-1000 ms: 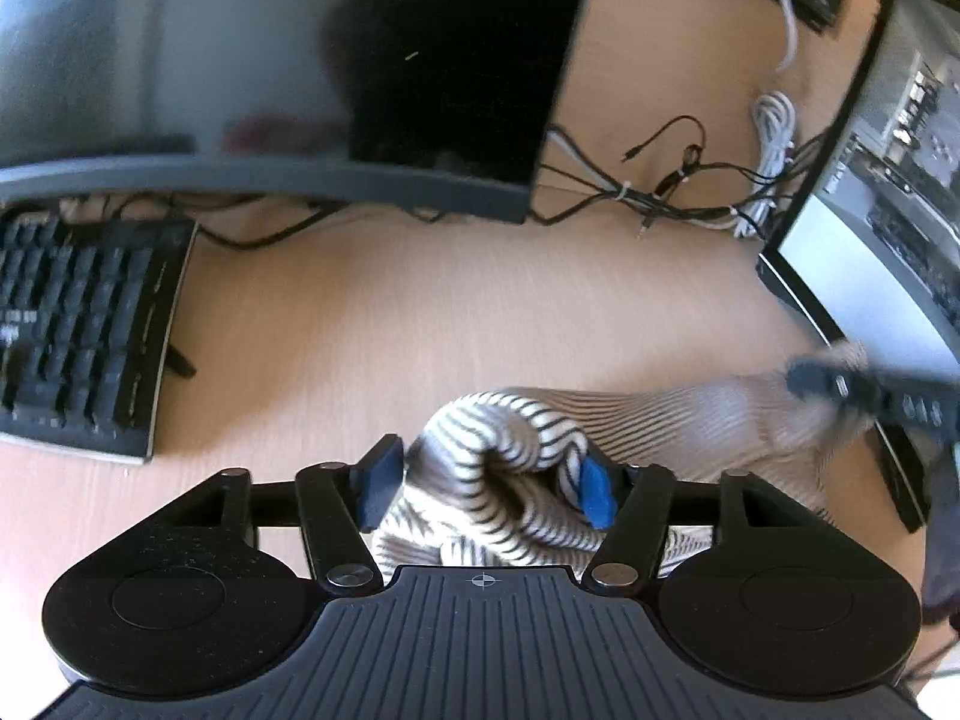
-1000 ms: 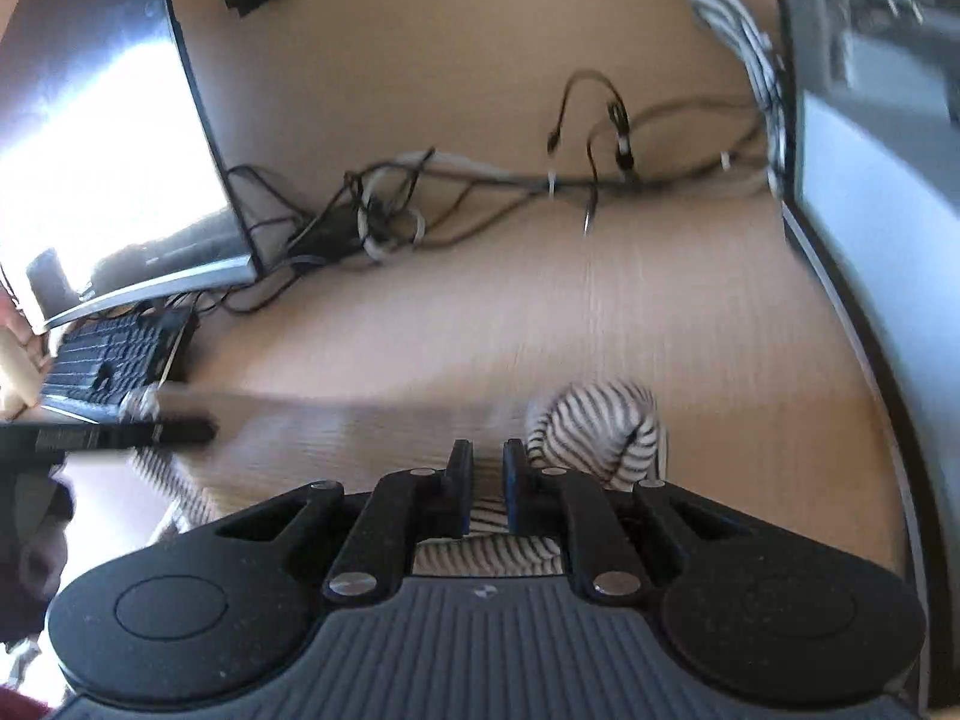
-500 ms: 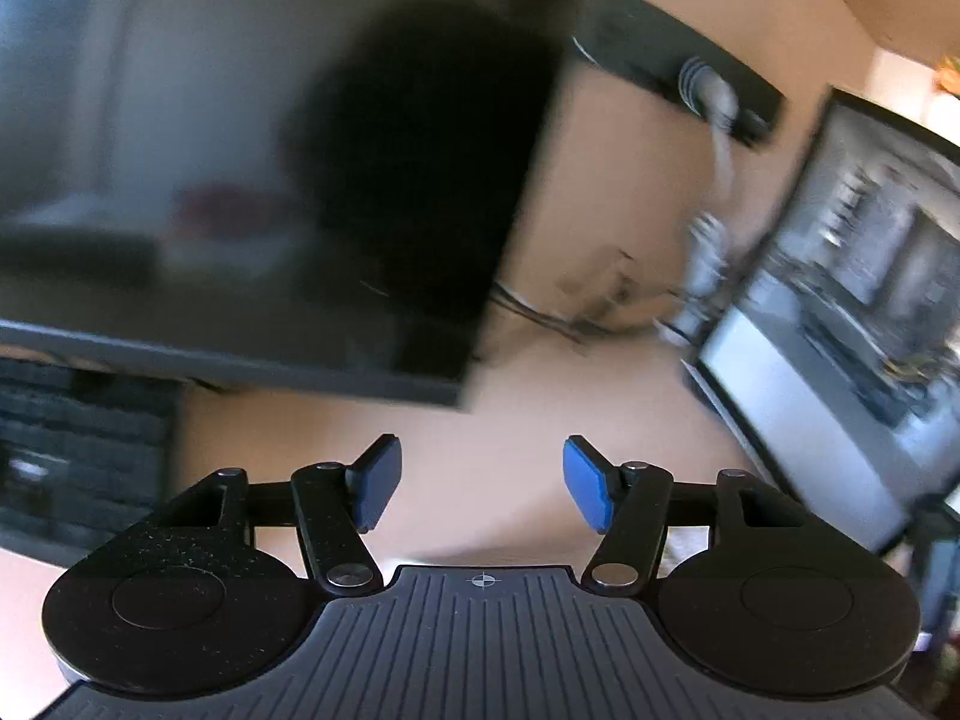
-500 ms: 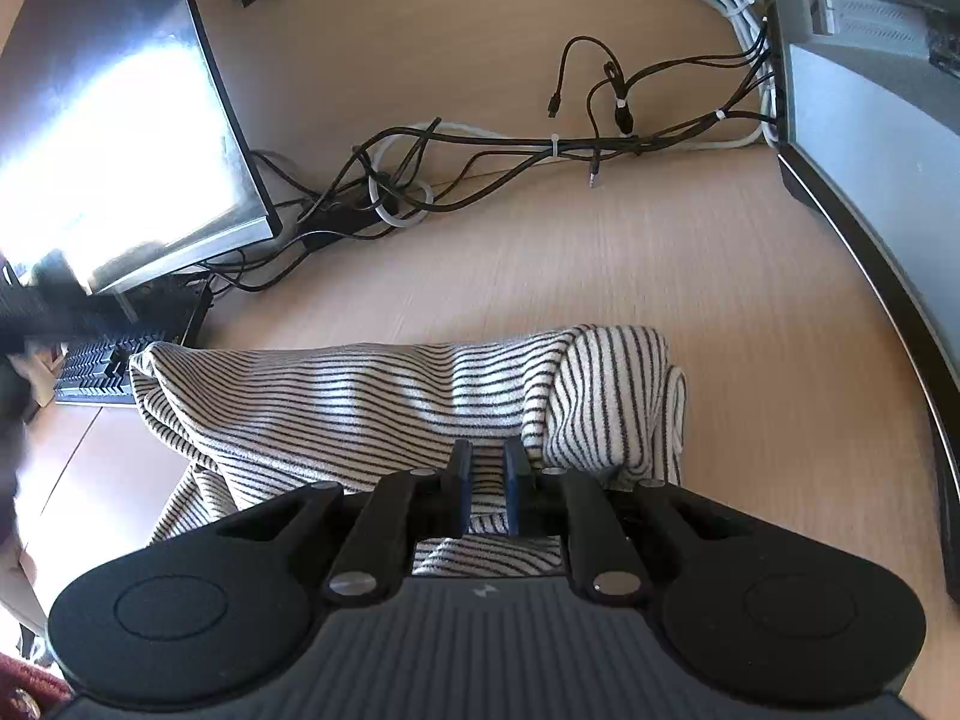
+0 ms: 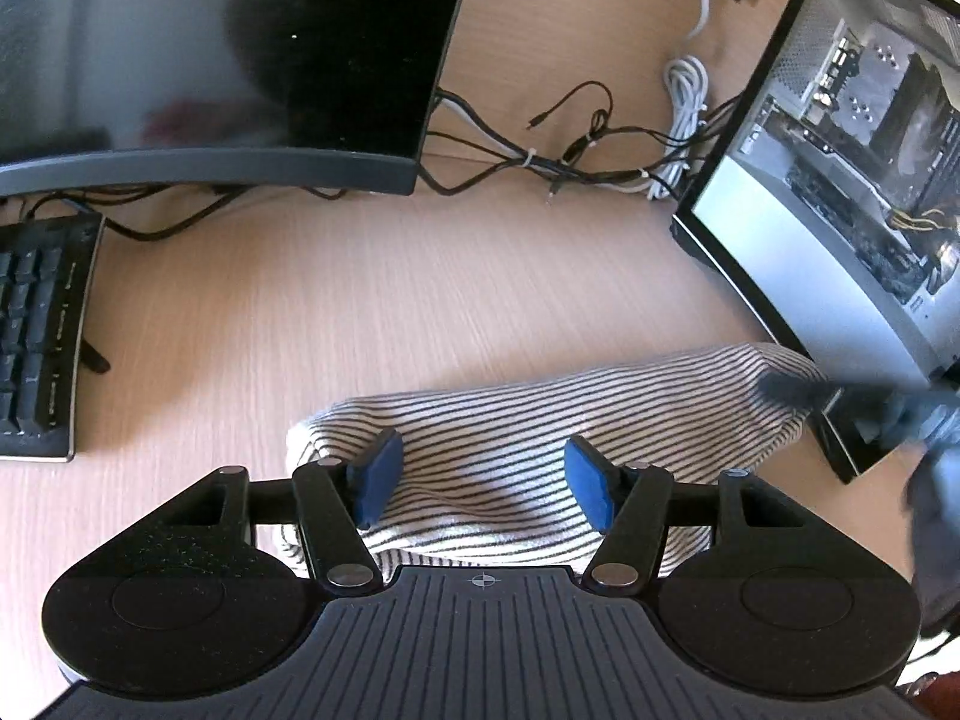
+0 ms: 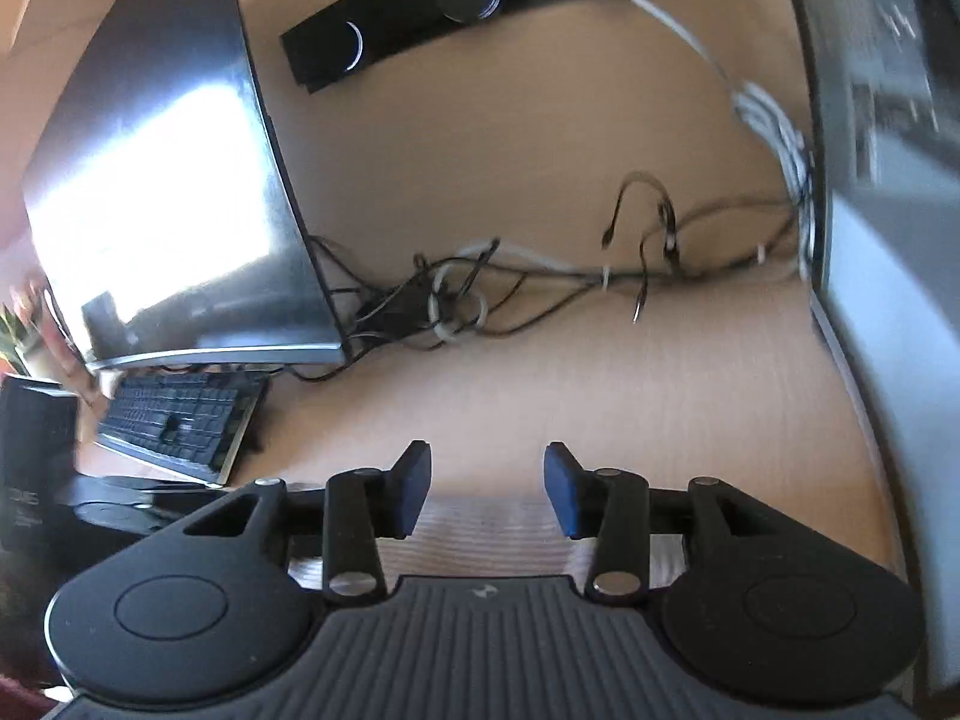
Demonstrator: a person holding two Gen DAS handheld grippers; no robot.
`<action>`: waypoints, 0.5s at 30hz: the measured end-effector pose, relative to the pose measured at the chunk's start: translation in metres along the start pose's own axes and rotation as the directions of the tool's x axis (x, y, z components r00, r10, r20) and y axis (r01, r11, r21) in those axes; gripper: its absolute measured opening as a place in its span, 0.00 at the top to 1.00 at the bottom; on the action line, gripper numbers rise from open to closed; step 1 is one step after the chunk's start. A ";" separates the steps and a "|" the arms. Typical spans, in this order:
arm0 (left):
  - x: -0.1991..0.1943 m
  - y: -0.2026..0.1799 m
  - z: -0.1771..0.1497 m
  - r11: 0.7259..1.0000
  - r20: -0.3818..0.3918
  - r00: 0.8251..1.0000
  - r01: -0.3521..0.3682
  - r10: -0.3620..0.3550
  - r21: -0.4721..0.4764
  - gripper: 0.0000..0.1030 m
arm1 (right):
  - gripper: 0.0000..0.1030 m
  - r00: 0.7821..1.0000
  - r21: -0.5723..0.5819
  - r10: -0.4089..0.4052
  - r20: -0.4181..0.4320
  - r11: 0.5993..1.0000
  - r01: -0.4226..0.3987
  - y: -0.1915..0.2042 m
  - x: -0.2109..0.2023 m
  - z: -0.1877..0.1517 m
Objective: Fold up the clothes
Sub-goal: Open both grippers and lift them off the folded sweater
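The striped cloth [image 5: 558, 420] is lying folded into a long band on the counter [image 5: 360, 312], just under and ahead of the left tongs [image 5: 480, 477], whose jaws are standing apart and gripping nothing. The right tongs [image 6: 486, 489] have just been opening, with nothing between their pads, and the cloth is showing as a blur beneath them. The loose fold is likely springing open, and a careless regrasp risks pinching only the top layer or dragging the band toward the cables [image 5: 576, 162] ahead.

Left gripper [image 5: 480, 477] jaws apart, pads free, reopened slightly. Right gripper [image 6: 487, 489] jaws just opened, nothing clamped between pads.
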State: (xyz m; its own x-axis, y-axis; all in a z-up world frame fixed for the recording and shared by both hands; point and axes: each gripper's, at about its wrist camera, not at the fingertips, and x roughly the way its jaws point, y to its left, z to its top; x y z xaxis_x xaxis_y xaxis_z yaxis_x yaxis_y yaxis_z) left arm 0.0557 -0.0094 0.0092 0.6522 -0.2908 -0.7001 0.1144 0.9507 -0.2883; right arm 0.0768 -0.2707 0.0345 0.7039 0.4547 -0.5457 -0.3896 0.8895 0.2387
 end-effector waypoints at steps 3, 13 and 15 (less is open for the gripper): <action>0.001 -0.004 0.001 1.000 -0.004 1.000 0.006 -0.006 0.014 0.27 | 0.60 0.994 -0.007 -0.056 -0.089 0.998 0.055 -0.007 0.019 -0.015; 0.000 -0.006 -0.002 0.999 0.004 0.999 0.035 -0.035 0.011 0.13 | 0.60 0.988 -0.031 -0.089 -0.124 0.996 0.086 -0.006 0.015 -0.041; 0.000 -0.011 -0.001 0.999 -0.003 1.000 0.024 -0.024 0.032 0.13 | 0.60 0.988 -0.025 -0.089 -0.126 0.996 0.087 -0.006 0.013 -0.041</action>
State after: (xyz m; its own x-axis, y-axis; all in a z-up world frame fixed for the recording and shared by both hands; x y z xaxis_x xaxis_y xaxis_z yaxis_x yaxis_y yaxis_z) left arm 0.0537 -0.0195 0.0116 0.6472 -0.3139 -0.6947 0.1542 0.9464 -0.2840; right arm 0.0641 -0.2722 -0.0075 0.6554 0.3642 -0.6617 -0.3419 0.9242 0.1701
